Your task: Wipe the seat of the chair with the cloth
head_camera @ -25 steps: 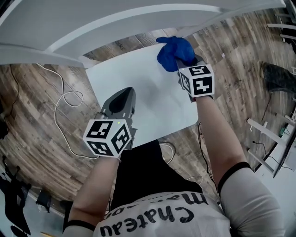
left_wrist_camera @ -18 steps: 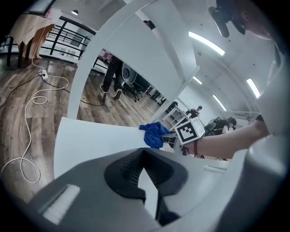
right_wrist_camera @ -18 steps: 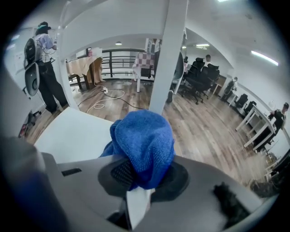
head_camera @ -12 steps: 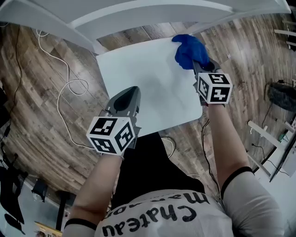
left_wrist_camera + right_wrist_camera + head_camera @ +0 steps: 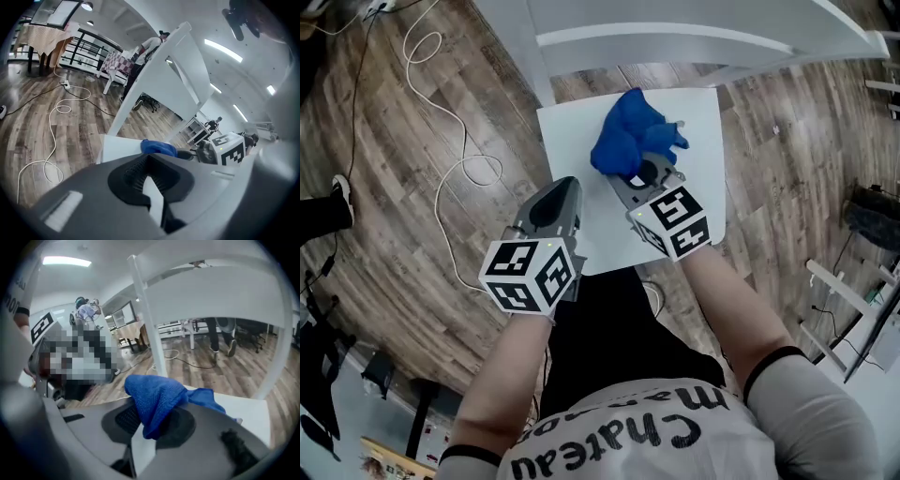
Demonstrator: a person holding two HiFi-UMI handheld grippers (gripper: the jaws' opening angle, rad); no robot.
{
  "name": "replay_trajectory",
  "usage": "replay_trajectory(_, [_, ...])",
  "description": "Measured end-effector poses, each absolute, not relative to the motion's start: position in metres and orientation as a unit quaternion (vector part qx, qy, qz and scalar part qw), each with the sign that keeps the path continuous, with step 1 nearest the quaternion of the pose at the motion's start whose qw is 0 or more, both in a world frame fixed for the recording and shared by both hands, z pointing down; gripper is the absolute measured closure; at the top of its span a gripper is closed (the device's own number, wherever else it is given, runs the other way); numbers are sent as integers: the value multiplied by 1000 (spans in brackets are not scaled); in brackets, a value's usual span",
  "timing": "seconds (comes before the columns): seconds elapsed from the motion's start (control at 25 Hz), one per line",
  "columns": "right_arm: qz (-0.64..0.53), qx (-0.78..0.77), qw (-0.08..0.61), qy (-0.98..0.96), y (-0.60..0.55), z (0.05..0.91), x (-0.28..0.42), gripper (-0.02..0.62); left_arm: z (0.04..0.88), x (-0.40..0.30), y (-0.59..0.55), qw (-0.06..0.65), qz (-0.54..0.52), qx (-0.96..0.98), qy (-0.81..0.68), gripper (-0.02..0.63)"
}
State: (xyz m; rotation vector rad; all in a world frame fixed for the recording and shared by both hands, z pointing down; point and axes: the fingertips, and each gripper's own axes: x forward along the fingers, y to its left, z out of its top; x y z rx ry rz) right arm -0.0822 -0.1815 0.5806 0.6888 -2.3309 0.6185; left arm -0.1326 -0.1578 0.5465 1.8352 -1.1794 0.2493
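So my right gripper (image 5: 639, 178), clamped on the crumpled blue cloth (image 5: 623, 141), had dragged it from the white chair seat (image 5: 705, 131)'s right corner toward the middle; left gripper (image 5: 555, 195) hung closed, empty, wiping underway

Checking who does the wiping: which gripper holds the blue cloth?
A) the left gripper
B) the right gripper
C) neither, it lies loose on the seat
B: the right gripper is shut on the blue cloth over the white seat; the left gripper holds nothing.
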Motion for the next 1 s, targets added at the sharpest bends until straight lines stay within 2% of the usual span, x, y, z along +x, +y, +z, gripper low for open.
replay_trajectory(0.2, [278, 196, 264, -903, -165, 570, -166, 528, 545, -169, -150, 455, 93, 722, -512, 597])
replay_trajectory(0.36, [350, 191, 231, -887, -159, 572, -190, 528, 550, -199, -138, 463, 90, 704, -531, 597])
replay_trajectory(0.68, [342, 258, 348, -834, -177, 629, -166, 528, 553, -204, -147, 462, 80, 705, -533, 597])
replay_trajectory(0.84, [282, 261, 411, -827, -172, 650, -161, 528, 560, -201, -143, 465, 85, 707, -526, 597])
replay_trajectory(1.0, [255, 267, 422, -828, -172, 654, -160, 529, 564, -194, -142, 467, 93, 710, -518, 597])
